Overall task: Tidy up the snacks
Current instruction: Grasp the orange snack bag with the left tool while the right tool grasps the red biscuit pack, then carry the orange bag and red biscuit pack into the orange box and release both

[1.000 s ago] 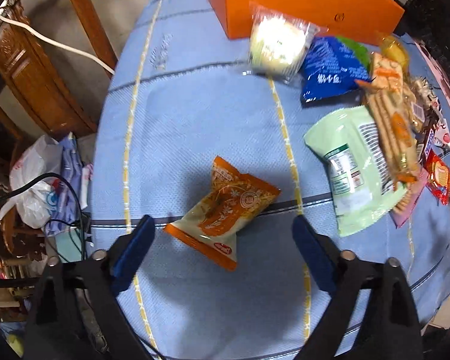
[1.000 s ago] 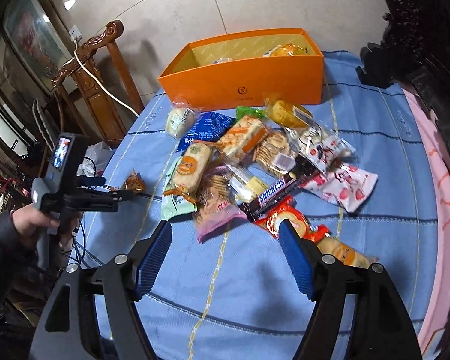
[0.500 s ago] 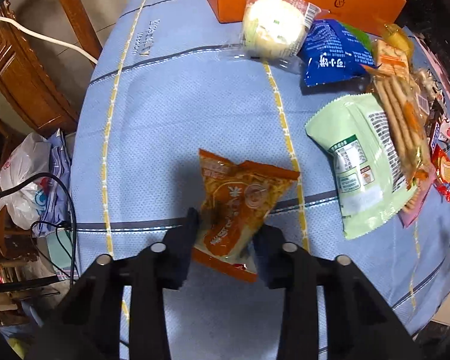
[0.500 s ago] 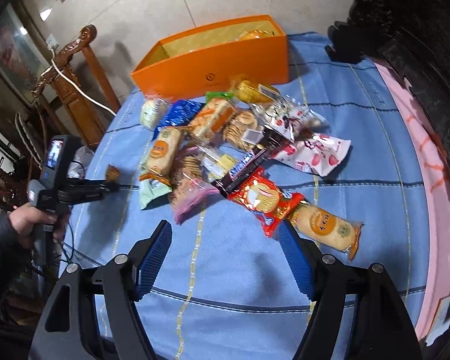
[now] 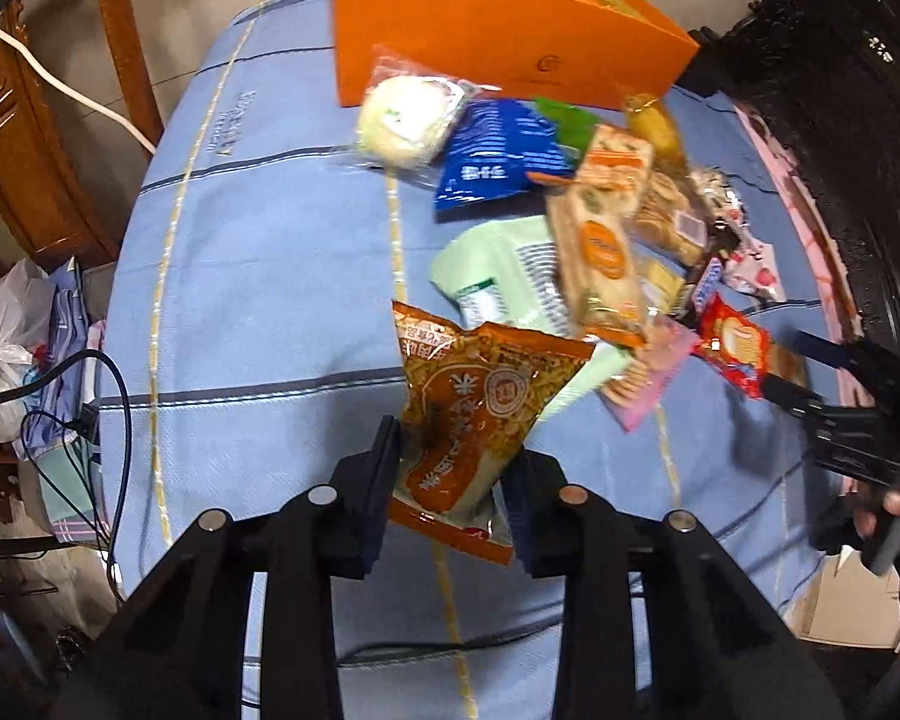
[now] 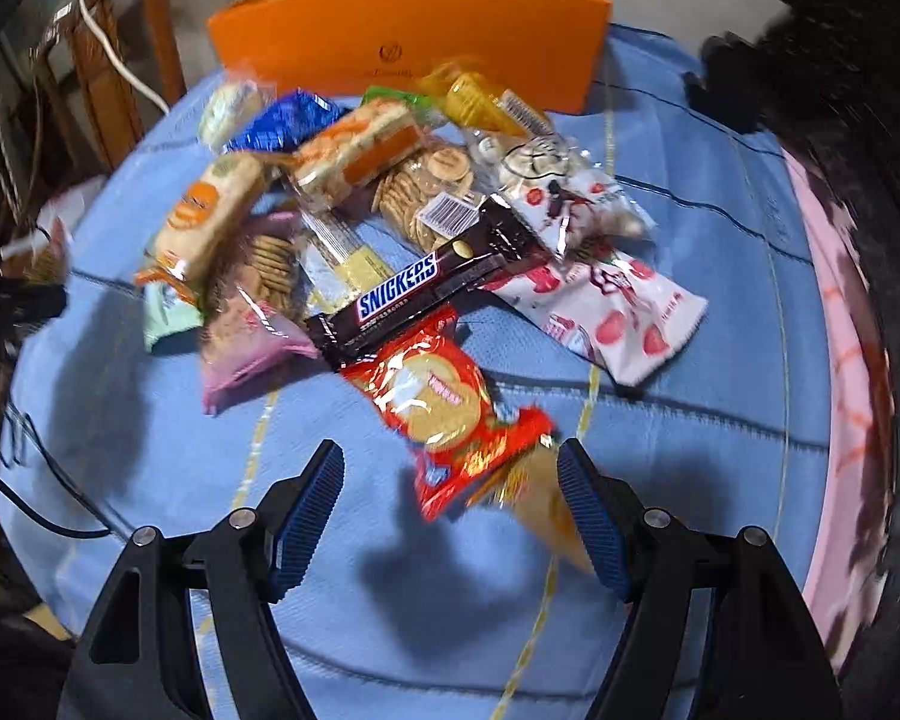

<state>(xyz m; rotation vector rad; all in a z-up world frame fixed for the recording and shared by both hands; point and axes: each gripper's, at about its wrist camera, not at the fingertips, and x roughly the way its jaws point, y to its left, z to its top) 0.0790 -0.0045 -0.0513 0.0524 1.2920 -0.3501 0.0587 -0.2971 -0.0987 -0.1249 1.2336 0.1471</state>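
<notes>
My left gripper [image 5: 450,456] is shut on an orange snack packet [image 5: 480,408] and holds it above the blue tablecloth [image 5: 258,276]. An orange box [image 5: 498,30] stands at the far side, also in the right wrist view [image 6: 408,36]. A heap of snack packs lies before it. My right gripper [image 6: 450,498] is open, low over the table, its jaws either side of a red cookie pack [image 6: 450,408] and a yellow pack [image 6: 546,510]. A Snickers bar [image 6: 426,288] lies just beyond.
Wooden chairs [image 5: 36,138] stand off the table's left edge, with plastic bags and cables [image 5: 24,348] on the floor. Dark carved furniture [image 5: 858,108] lies to the right. A white-and-red pack [image 6: 618,312] lies right of the heap.
My left gripper closed on the orange packet and lifted it off the cloth. My right gripper moved forward and down to the red cookie pack.
</notes>
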